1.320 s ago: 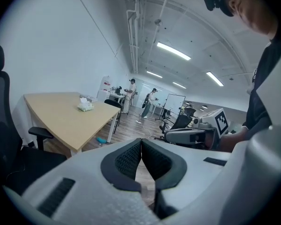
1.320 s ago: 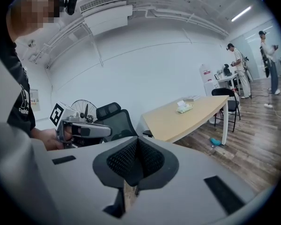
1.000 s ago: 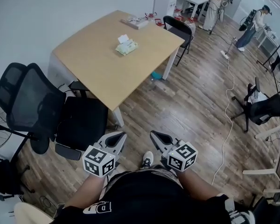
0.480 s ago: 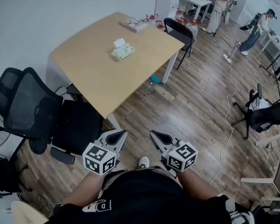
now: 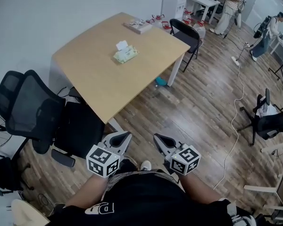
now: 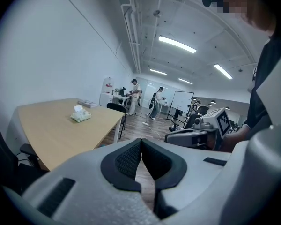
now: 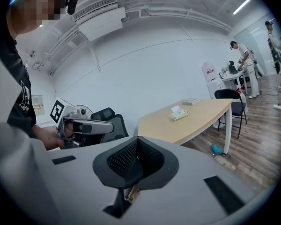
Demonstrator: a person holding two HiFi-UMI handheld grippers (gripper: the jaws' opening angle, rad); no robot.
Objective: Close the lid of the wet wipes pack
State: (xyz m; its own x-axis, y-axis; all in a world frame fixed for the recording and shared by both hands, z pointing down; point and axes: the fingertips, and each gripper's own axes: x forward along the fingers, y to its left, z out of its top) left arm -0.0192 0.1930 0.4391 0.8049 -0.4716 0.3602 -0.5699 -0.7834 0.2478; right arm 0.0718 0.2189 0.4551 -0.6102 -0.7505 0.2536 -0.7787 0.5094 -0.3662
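Note:
The pale green wet wipes pack (image 5: 125, 55) lies on the far half of the wooden table (image 5: 99, 79), its white lid flap standing up. It also shows small in the left gripper view (image 6: 80, 116) and in the right gripper view (image 7: 180, 114). My left gripper (image 5: 124, 136) and right gripper (image 5: 157, 138) are held close to my body over the floor, well short of the table. Both are shut and hold nothing. The left gripper (image 6: 141, 142) has its pads pressed together, as does the right gripper (image 7: 137, 142).
A black mesh office chair (image 5: 35, 114) stands at the table's near left corner. A second black chair (image 5: 185, 30) is at the far side. A stack of books (image 5: 138, 25) lies at the table's back edge. A white cable (image 5: 236, 102) runs over the wood floor. People stand at the back right.
Both grippers stay shut in front of my body. The table and pack have slid slightly lower in the head view, and the people at the back have shifted right.

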